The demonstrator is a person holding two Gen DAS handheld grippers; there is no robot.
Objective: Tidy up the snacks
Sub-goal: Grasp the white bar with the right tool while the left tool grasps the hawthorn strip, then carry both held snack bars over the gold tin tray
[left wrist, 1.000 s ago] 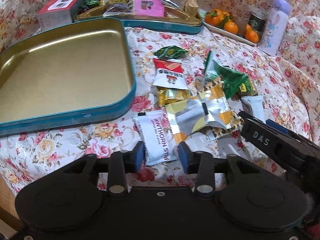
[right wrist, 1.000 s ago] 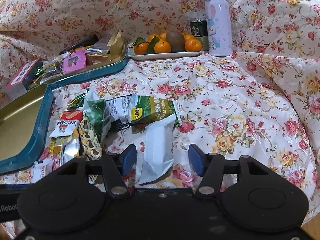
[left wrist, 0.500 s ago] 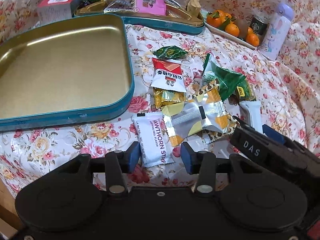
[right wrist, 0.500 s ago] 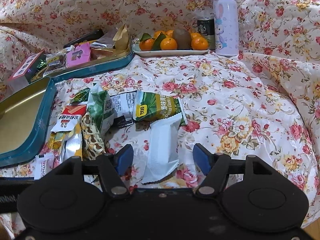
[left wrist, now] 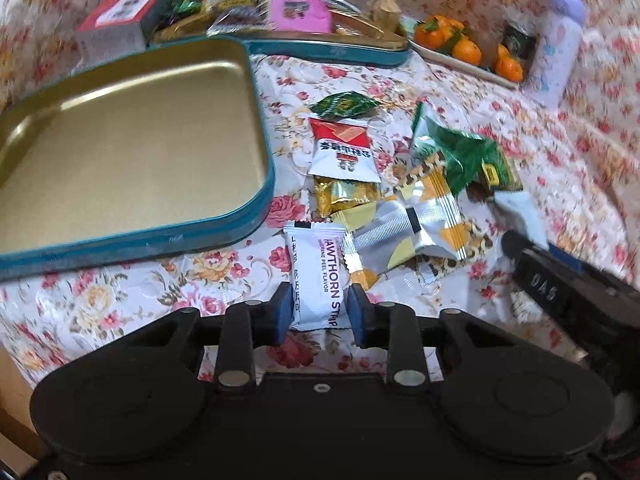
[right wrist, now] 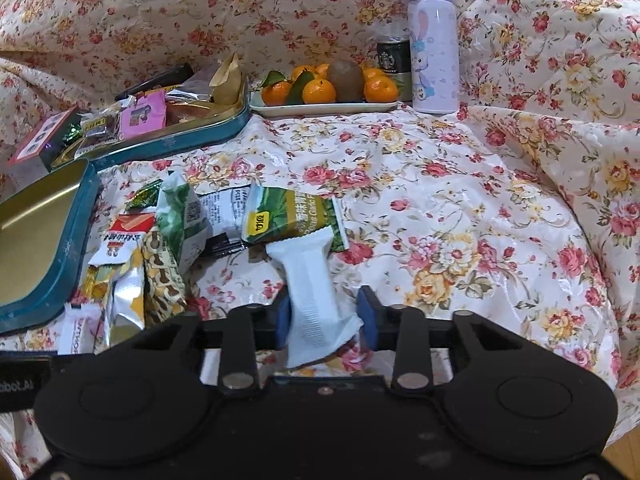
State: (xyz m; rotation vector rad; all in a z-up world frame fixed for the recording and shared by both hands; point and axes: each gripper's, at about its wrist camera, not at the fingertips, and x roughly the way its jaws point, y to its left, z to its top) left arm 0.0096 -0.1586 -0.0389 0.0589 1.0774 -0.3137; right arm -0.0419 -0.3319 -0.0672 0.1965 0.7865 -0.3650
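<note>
1. The white hawthorn strip packet (left wrist: 314, 280) lies on the floral cloth (right wrist: 440, 184), just beside the empty gold tin (left wrist: 120, 136).
2. The left claw (left wrist: 316, 312) has just been closing, pads now pressing the packet's sides.
3. The right claw (right wrist: 325, 318) has just been closing and grips a plain white packet (right wrist: 312, 292) near the snack pile.

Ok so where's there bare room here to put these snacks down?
The empty gold tin left of the snack pile is bare inside. The floral cloth right of the pile, below the fruit plate and purple bottle, is free. The far tin and the pile are crowded.
</note>
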